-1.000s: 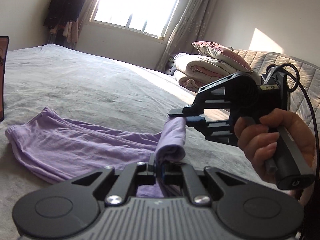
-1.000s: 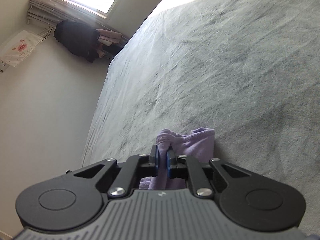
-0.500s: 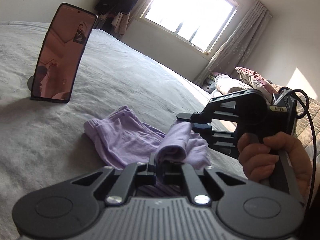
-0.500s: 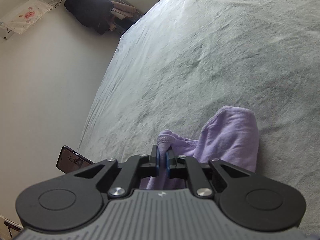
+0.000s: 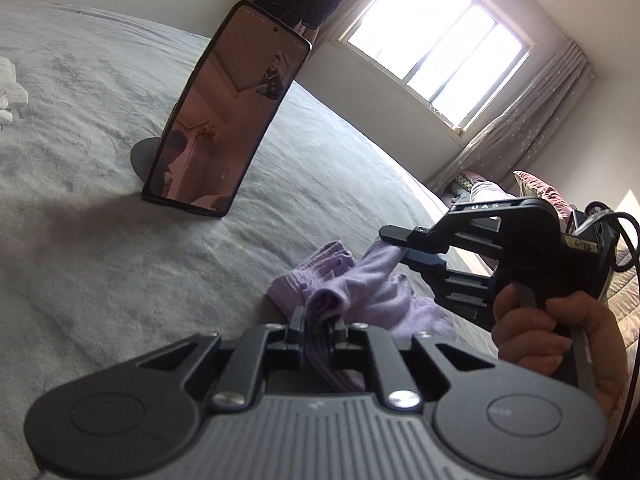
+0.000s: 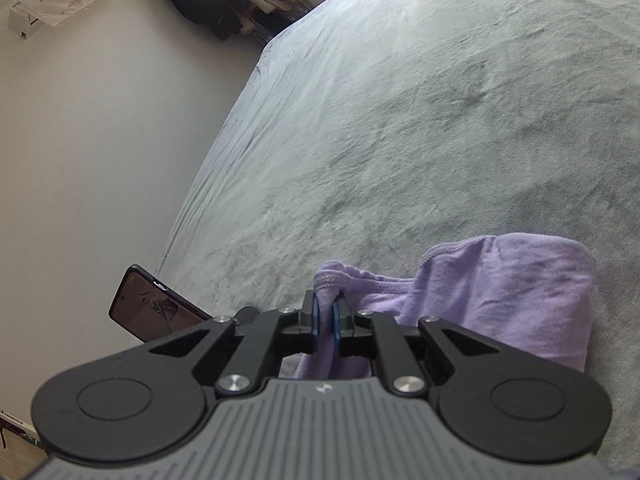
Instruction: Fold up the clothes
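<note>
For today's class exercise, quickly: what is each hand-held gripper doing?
Left hand-held gripper: closed on the purple garment.
Right hand-held gripper: closed on the same garment.

Lilac garment (image 6: 500, 292), grey bedcover (image 6: 400, 120), black tools w/ blue pads (image 6: 316, 320).

The lilac garment (image 5: 362, 292) was soft knit cloth with stitched hems, bunched and partly doubled over on the grey bedspread (image 5: 120, 260); in the left wrist view it lay at about 5 o'clock from centre; one hem was raised toward 2 o'clock; in the right wrist view a rounded fold (image 6: 520, 292) sat at 4 o'clock.
</note>
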A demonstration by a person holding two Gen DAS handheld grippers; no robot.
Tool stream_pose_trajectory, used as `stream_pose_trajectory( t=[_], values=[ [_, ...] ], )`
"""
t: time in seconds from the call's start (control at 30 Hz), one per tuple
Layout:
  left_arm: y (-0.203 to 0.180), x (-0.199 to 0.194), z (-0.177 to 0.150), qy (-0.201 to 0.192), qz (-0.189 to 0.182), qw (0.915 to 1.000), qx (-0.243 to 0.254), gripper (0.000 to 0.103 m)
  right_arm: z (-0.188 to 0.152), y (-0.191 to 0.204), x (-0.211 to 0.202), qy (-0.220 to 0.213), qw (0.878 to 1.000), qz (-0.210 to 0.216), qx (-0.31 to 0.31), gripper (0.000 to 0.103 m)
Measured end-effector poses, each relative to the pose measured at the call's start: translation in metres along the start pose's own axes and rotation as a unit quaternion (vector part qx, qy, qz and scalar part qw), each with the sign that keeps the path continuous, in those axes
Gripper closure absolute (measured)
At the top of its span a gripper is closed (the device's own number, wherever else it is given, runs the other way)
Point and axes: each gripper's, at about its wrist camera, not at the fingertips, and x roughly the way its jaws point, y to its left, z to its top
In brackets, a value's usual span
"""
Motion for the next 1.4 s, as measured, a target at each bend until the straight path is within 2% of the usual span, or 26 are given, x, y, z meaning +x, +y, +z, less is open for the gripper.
stream_pose_trajectory(
  t=[0.13,0.27,0.37,0.4,0.43,0.6,0.73,0.8,0.93,1.03,1.13,1.27,1.4],
  values=[
    [0.003,-0.004,0.005,-0.023,0.028,0.9993,0.008,0.078,-0.001,0.004,-0.008,0.0,1.0,0.007,-0.023,0.087],
    [-0.004,-0.005,0.013,-0.039,0.031,0.9983,0.031,0.071,-0.005,0.003,-0.023,-0.016,0.998,-0.015,-0.056,0.087],
    [-0.016,-0.003,0.019,-0.043,0.023,0.9972,0.057,0.062,-0.006,-0.007,-0.035,-0.031,0.997,-0.027,-0.058,0.078],
    [-0.021,-0.002,0.021,-0.043,0.02,0.9967,0.066,0.061,-0.006,-0.011,-0.04,-0.038,0.998,-0.028,-0.053,0.068],
    [-0.025,0.0,0.022,-0.042,0.017,0.9962,0.075,0.06,-0.005,-0.016,-0.045,-0.045,0.998,-0.028,-0.046,0.064],
    [-0.049,0.012,0.022,-0.017,-0.008,0.9918,0.127,0.053,-0.008,-0.025,-0.055,-0.046,0.997,-0.03,-0.049,0.064],
    [-0.067,0.023,0.011,0.011,-0.026,0.9837,0.178,0.056,-0.01,-0.032,-0.062,-0.045,0.997,-0.032,-0.054,0.064],
    [-0.075,0.028,0.005,0.026,-0.039,0.9789,0.199,0.075,-0.011,-0.035,-0.065,-0.045,0.997,-0.033,-0.056,0.064],
    [-0.077,0.038,-0.004,0.059,-0.086,0.977,0.186,0.076,-0.017,-0.033,-0.066,-0.041,0.995,-0.04,-0.083,0.064],
    [-0.076,0.048,-0.012,0.073,-0.067,0.9765,0.191,0.076,-0.022,-0.026,-0.06,-0.038,0.992,-0.039,-0.115,0.066],
    [-0.069,0.058,-0.014,0.087,-0.054,0.9802,0.169,0.075,-0.025,-0.024,-0.055,-0.034,0.991,-0.039,-0.126,0.066],
    [-0.061,0.058,-0.007,0.056,-0.04,0.9874,0.143,0.075,-0.029,-0.03,-0.051,-0.027,0.991,-0.042,-0.121,0.066],
    [-0.05,0.05,0.004,0.003,0.019,0.9912,0.131,0.073,-0.032,-0.036,-0.051,-0.026,0.992,-0.047,-0.115,0.065]
  ],
)
